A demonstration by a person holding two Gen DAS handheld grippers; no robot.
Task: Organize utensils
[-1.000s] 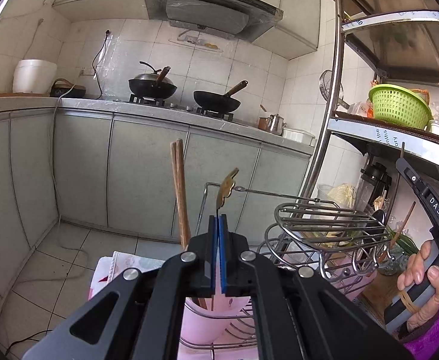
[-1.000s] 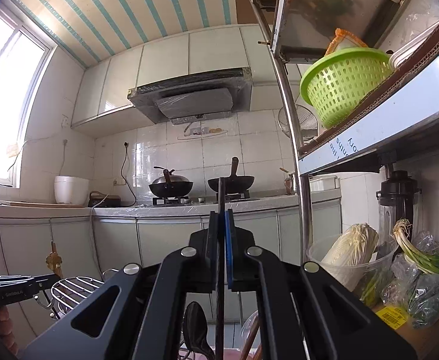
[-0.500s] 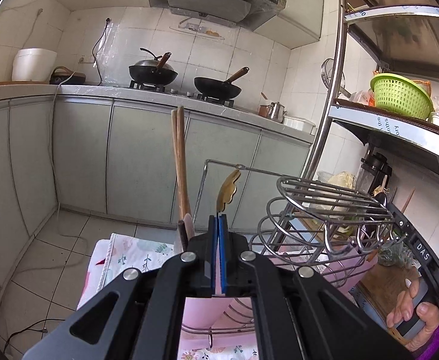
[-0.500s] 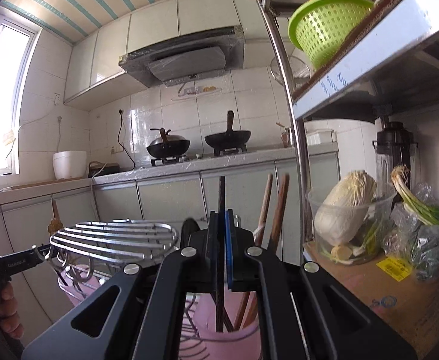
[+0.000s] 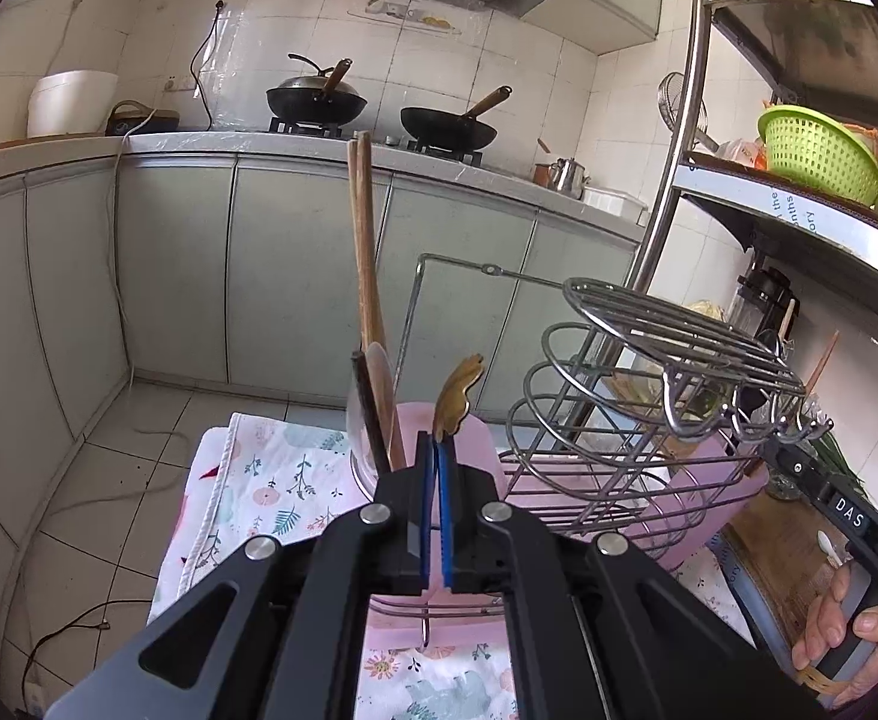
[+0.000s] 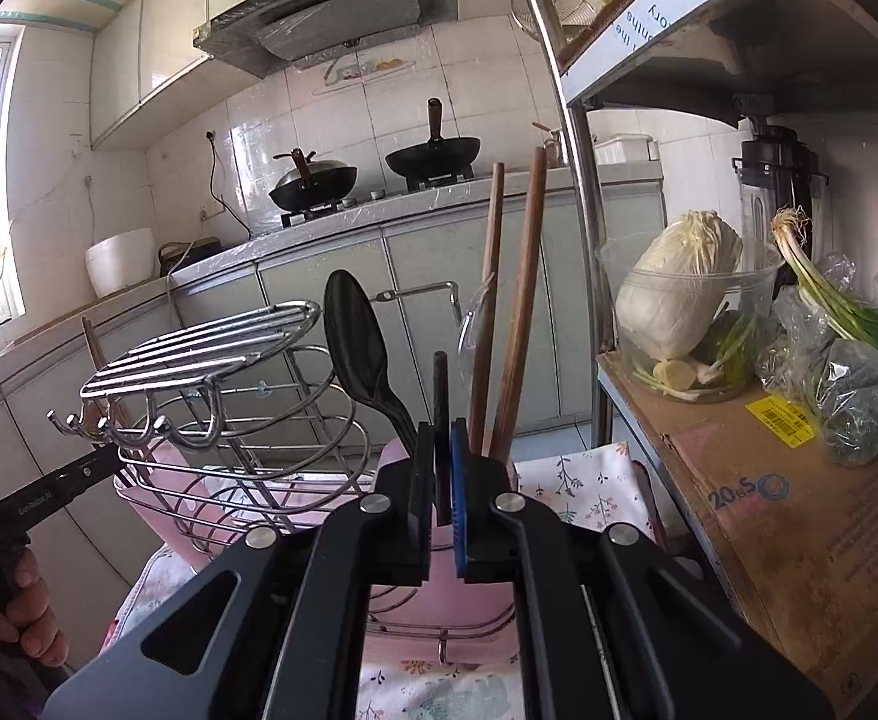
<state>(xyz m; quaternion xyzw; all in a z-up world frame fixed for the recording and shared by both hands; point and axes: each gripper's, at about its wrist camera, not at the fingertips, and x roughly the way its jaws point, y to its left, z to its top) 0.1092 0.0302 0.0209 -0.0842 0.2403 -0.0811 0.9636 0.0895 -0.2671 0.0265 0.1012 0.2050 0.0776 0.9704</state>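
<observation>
Left wrist view: our left gripper has its jaws pinched on a thin utensil w/ a gold leaf-shaped handle end, which sticks up just above the pads. Right behind it sits the pink utensil cup, holding two long wooden chopsticks, a dark stick and a clear spoon. The wire dish rack stands to the right, on a floral cloth over the table. At far right we see the right gripper's handle in the person's hand.

Right wrist view: our right gripper is nearly closed, jaws clamped on a thin dark stick that rises between the pads, over the pink cup's edge. In the cup: a black spoon, leaning left, and the two wooden chopsticks, approx upright. Wire rack is to the left. On the right, a cardboard box carries a clear tub w/ a cabbage and bagged green onions.
</observation>
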